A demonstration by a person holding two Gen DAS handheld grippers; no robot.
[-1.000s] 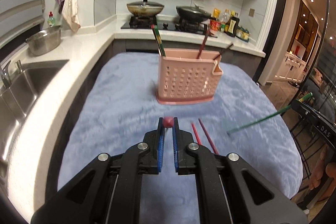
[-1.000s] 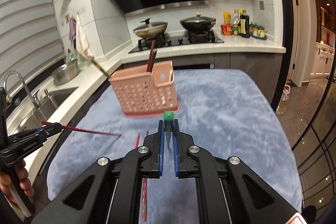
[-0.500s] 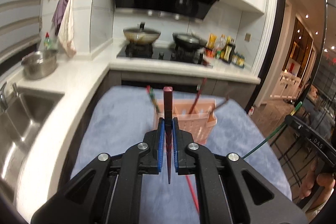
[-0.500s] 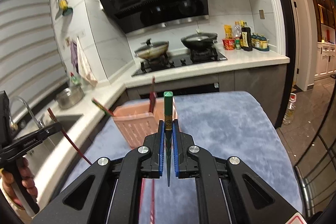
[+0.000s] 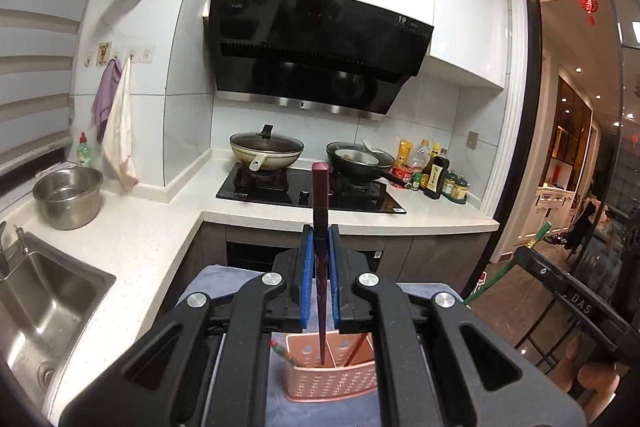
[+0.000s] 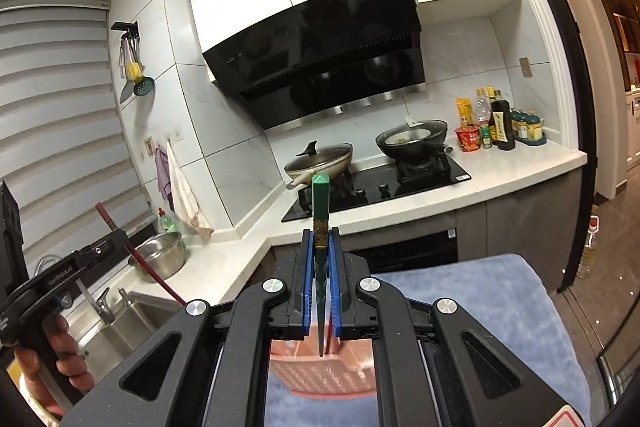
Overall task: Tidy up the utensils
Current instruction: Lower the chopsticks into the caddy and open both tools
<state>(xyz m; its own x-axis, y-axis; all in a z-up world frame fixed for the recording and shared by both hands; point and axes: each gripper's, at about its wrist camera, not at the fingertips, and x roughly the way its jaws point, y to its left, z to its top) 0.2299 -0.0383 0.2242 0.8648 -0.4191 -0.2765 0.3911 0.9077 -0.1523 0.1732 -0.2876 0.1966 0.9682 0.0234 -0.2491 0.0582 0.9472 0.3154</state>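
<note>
My left gripper (image 5: 320, 239) is shut on a dark red chopstick (image 5: 320, 195) held upright, its thin tip hanging over the pink perforated utensil holder (image 5: 332, 383) below. Other chopsticks lean inside that holder. My right gripper (image 6: 320, 243) is shut on a green chopstick (image 6: 320, 199), also upright, its tip above the pink utensil holder (image 6: 320, 375). In the right wrist view the left gripper (image 6: 116, 239) shows at the left edge with the red chopstick (image 6: 132, 255) slanting through it. The green chopstick (image 5: 508, 267) shows at the right of the left wrist view.
The holder stands on a blue-grey fuzzy cloth (image 6: 500, 327) covering the table. Beyond are a white counter (image 5: 152, 227), a steel sink (image 5: 44, 311), a steel pot (image 5: 66, 195), a hob with two pans (image 5: 312, 183), and sauce bottles (image 5: 436, 171). A hand (image 6: 60, 359) grips the left tool's handle.
Both grippers have risen from the cloth and tilted up, each carrying its chopstick. The chopsticks swung from lying forward to upright, and the holder dropped to the bottom of both views.
</note>
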